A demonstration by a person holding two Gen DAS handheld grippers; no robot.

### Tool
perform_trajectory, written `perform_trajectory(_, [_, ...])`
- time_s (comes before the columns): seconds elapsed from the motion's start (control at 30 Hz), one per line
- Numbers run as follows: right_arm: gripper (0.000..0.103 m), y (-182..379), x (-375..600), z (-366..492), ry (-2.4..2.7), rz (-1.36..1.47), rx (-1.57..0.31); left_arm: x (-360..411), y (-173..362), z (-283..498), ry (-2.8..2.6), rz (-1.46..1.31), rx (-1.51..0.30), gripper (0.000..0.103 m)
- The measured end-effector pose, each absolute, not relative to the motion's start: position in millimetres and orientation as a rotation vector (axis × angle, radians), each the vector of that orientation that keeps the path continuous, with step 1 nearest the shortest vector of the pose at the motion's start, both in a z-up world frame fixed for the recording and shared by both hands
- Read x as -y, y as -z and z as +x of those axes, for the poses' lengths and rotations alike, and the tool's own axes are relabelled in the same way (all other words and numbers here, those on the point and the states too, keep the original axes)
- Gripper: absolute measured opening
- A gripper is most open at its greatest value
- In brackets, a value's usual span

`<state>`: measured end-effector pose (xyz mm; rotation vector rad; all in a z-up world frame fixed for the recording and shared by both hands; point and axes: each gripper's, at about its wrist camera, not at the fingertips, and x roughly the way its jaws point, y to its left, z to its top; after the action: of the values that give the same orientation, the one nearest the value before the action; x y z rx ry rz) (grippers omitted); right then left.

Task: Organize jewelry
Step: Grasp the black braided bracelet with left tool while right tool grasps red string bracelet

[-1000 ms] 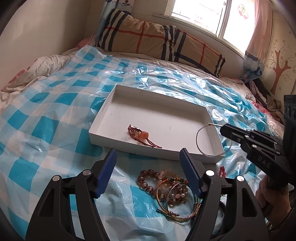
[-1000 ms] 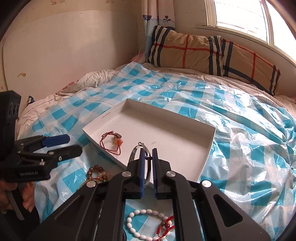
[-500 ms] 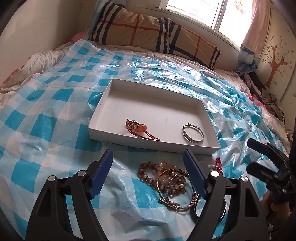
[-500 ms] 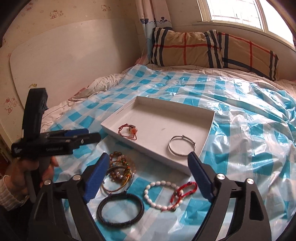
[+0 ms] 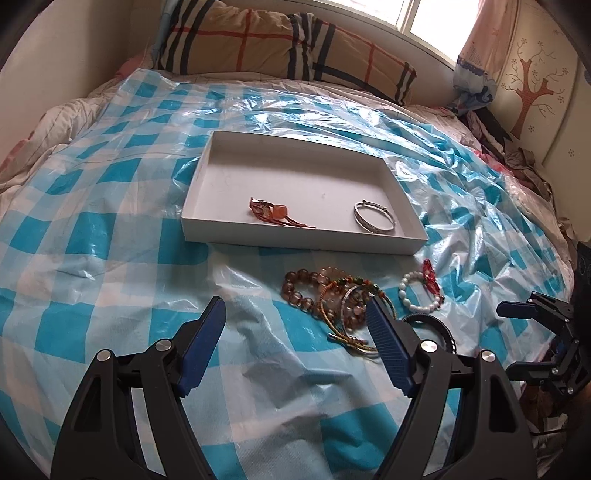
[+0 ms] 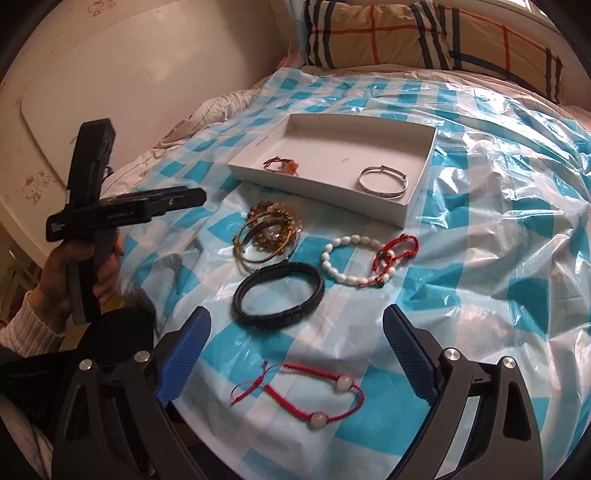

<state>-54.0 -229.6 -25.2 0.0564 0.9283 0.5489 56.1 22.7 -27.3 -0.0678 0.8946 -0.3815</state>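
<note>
A white box (image 5: 295, 238) (image 6: 321, 184) lies on the blue-checked plastic sheet. Inside it are a silver bangle (image 5: 373, 220) (image 6: 380, 192) and a red cord bracelet with an orange bead (image 5: 275, 212). In front of the box sit a pile of beaded bracelets (image 5: 332, 299) (image 6: 269, 232), a white bead bracelet (image 6: 332, 269), a black braided bracelet (image 6: 317, 288) and a red cord with two pale beads (image 6: 318, 418). My left gripper (image 5: 295, 325) (image 6: 192, 197) is open and empty, left of the pile. My right gripper (image 6: 295, 321) (image 5: 508, 338) is open and empty above the two-bead cord.
A plaid pillow (image 5: 277, 40) (image 6: 424, 33) lies at the head of the bed under a window. A pale board (image 6: 129, 74) leans on the wall at the left. A hand (image 6: 62, 266) holds the left gripper's handle. Crumpled clothes lie at the bed's right side.
My right gripper was shut on the silver bangle over the box. It opened, the bangle now lies in the box, and the gripper drew back to the near edge. The left gripper shifted slightly.
</note>
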Motion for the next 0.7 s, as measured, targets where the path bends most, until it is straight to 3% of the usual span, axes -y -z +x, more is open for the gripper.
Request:
perform_trajectory(0.47, [0.089, 44.2, 231.1, -75.7, -0.461, 0.051, -0.950, 90.3, 19.3, -12.0, 0.734, 0.145, -0.907, 0.073])
perform_trajectory(0.57, [0.072, 55.2, 235.0, -75.3, -0.462, 0.048, -0.975, 107.0, 33.4, -10.0, 0.752, 0.177, -0.956, 0.059])
perform_trajectory(0.63, [0.062, 61.0, 241.7, -76.1, -0.462, 0.067, -0.975, 116.0, 42.4, -7.1, 0.763, 0.201, -0.993, 0.042])
perform_trajectory(0.7, [0.053, 63.6, 246.2, -76.8, -0.457, 0.077, -0.973, 124.2, 53.2, -3.5, 0.743, 0.237, -1.034, 0.032])
